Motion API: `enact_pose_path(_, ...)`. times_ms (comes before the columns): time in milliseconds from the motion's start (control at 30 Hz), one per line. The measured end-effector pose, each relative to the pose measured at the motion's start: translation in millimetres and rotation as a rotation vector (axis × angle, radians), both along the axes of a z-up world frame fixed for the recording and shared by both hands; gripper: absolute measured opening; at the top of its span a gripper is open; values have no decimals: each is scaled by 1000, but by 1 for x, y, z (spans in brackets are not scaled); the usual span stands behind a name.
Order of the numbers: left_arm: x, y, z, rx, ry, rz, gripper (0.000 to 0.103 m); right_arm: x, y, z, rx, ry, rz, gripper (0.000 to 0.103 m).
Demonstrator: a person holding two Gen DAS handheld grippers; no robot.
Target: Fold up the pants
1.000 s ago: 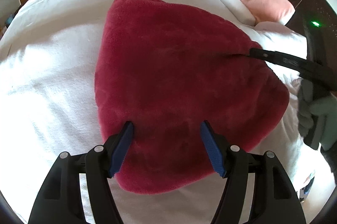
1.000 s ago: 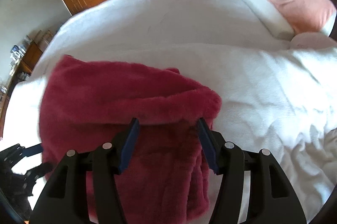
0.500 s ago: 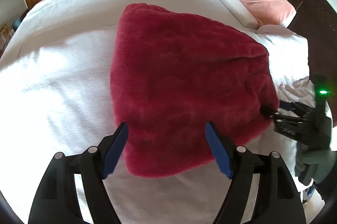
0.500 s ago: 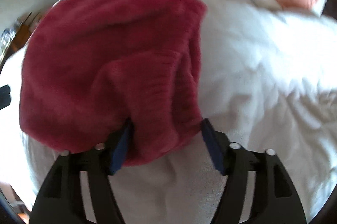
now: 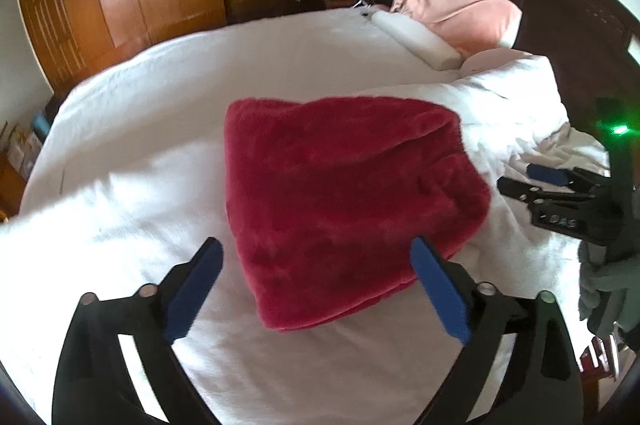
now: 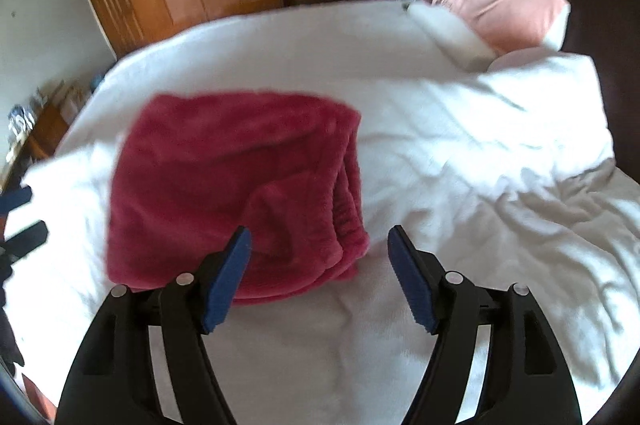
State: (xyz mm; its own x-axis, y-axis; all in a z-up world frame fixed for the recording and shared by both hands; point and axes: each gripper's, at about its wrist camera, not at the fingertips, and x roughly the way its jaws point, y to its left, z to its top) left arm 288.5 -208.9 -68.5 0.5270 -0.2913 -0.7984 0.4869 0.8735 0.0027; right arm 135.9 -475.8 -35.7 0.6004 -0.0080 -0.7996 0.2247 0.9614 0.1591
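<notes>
Left gripper (image 5: 316, 289) and right gripper (image 6: 320, 275), black two-finger claws with blue pads, both spread wide and holding nothing, hover just short of the folded, fluffy crimson fleece pants (image 5: 340, 201) lying on the white-covered bed (image 5: 160, 153), pink pillow (image 5: 452, 13) beyond.

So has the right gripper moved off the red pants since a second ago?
Yes. The right gripper has pulled back toward the near bed edge, jaws open, clear of the folded red pants.
</notes>
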Motion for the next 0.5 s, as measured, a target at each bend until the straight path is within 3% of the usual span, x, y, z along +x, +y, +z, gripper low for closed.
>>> enact_pose_path(133, -15, -4, 12, 25, -36, -35, 95, -26, 5, 41, -10, -104, -66, 96)
enact_pose_path(200, -23, -1, 19, 34, -53, -40, 96, -34, 12, 55, -18, -141, -84, 99)
enact_pose_path(367, -37, 4, 40, 24, -96, -46, 98, -56, 27, 91, -58, -208, -118, 100)
enact_pose_path(500, -46, 11, 58, 1, -144, -33, 98, -67, 39, 107, -68, -192, -143, 100)
